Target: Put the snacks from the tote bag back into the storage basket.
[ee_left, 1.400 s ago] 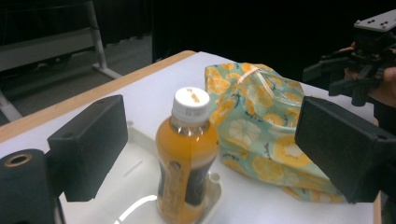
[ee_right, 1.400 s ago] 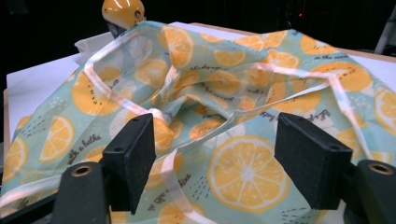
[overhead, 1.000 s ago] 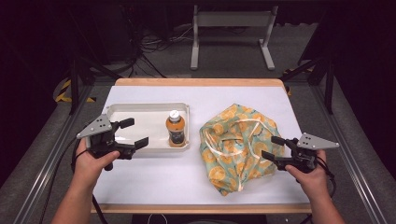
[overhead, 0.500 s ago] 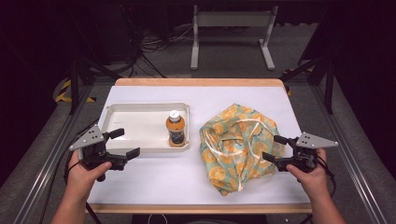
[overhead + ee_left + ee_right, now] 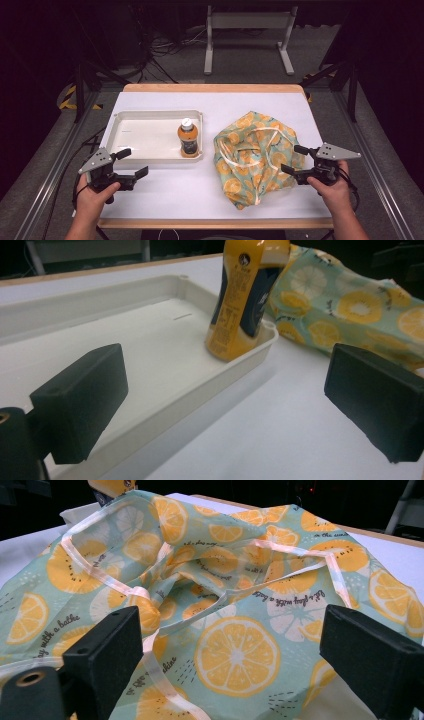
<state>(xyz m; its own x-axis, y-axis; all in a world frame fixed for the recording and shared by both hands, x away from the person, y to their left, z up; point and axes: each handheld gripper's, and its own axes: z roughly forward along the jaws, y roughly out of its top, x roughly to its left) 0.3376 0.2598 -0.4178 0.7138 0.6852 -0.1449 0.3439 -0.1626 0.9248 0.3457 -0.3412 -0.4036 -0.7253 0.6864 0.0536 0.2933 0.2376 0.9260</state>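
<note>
**Both grippers open beside the lemon-print bag**

High view: the left gripper [image 5: 131, 163] is held low, jaws spread and empty, near the tray [image 5: 125, 125]. The right gripper [image 5: 296, 160], its jaws having just opened, nothing pinched, meets the bag [image 5: 255, 157] edge.

Left gripper view: the bottle [image 5: 245, 300] stands in the tray corner, cap cut off.

Right gripper view: the bag lies crumpled between wide jaws; its opening is hard to read.

Glossy plastic bottle [image 5: 188, 138] – smooth white plastic tray [image 5: 131, 118] – thin printed cloth bag [image 5: 255, 155].

A white-topped table [image 5: 150, 200] stands on grey floor [image 5: 240, 65]. A metal stand [image 5: 247, 35] sits at upper centre. Cables [image 5: 170, 47] lie at upper left, in dark surroundings.
</note>
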